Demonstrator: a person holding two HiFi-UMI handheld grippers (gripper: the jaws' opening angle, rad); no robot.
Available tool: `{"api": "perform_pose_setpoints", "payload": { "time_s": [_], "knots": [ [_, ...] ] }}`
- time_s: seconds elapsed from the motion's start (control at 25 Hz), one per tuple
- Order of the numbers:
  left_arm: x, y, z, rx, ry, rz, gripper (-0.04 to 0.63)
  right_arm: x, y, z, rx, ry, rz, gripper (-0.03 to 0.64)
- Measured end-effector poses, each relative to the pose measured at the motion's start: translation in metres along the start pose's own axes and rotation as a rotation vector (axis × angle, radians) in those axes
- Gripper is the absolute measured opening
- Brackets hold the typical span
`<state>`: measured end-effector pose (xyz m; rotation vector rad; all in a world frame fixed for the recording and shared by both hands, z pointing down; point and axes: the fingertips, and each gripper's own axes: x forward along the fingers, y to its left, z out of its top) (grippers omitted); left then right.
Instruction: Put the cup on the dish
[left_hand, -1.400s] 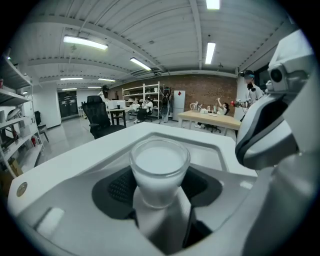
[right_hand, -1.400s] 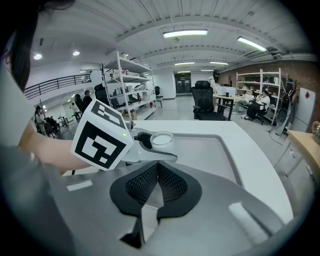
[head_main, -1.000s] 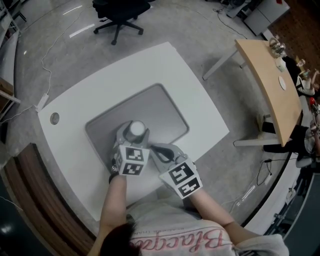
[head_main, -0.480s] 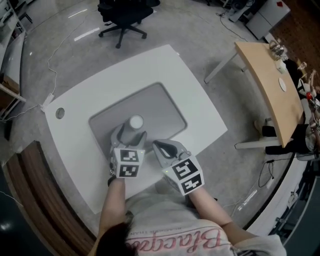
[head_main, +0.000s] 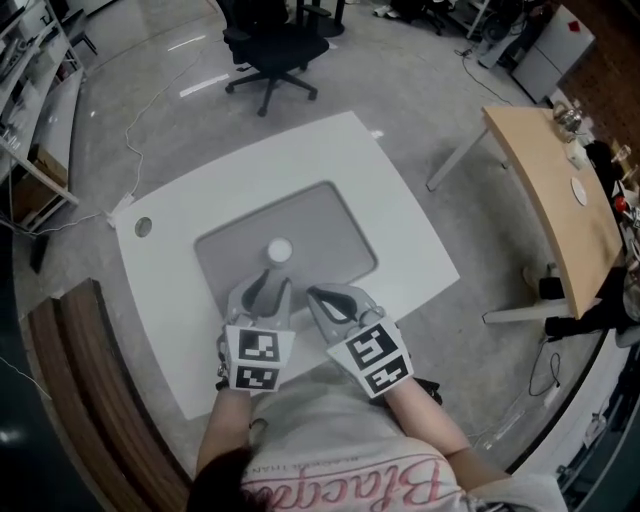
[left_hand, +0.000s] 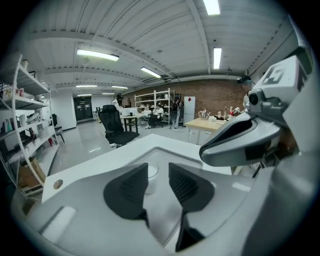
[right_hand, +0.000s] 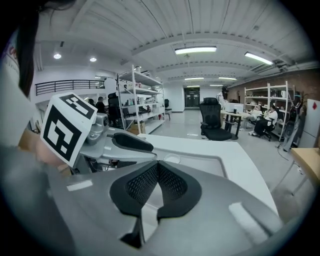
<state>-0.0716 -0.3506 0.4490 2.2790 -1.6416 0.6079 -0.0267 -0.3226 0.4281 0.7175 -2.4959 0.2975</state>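
A small white cup (head_main: 279, 250) stands upright on the grey dish (head_main: 335, 225), a flat tray set in the white table. My left gripper (head_main: 270, 291) sits just short of the cup on the near side, apart from it. Its jaws are closing with a gap still between them and nothing in that gap. In the left gripper view the cup (left_hand: 152, 174) shows beyond the pads (left_hand: 131, 186). My right gripper (head_main: 322, 298) is beside it to the right, shut and empty. From the right gripper (right_hand: 157, 168) the cup (right_hand: 172, 159) appears ahead on the dish.
The white table (head_main: 390, 180) has a round cable hole (head_main: 143, 227) at its left corner. A black office chair (head_main: 275, 45) stands on the floor beyond it, and a wooden table (head_main: 555, 190) stands to the right. Shelving (left_hand: 22, 135) lines the left wall.
My left gripper, which was around the cup, has let it go and drawn back toward me. The cup stays standing on the dish. The right gripper has hardly moved.
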Motion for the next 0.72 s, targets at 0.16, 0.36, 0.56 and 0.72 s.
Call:
{"api": "perform_pose_setpoints", "payload": {
  "time_s": [0.16,0.36,0.56,0.72],
  "knots": [
    [-0.016,-0.001,0.018,0.045,-0.018,0.037,0.043,-0.005,0.003,0.01,-0.029,-0.04,0.013,0.002],
    [-0.027,-0.002,0.025,0.019,-0.028,0.069,-0.002,-0.003,0.001,0.028,-0.062,-0.083,0.032,0.002],
    [-0.027,-0.003,0.031,-0.027,-0.024,0.081,-0.002,-0.003,0.001,0.036,-0.088,-0.086,0.05,0.002],
    [-0.027,-0.004,0.038,-0.063,-0.01,0.107,-0.002,-0.005,0.0,0.036,-0.104,-0.064,0.063,0.002]
  ]
}}
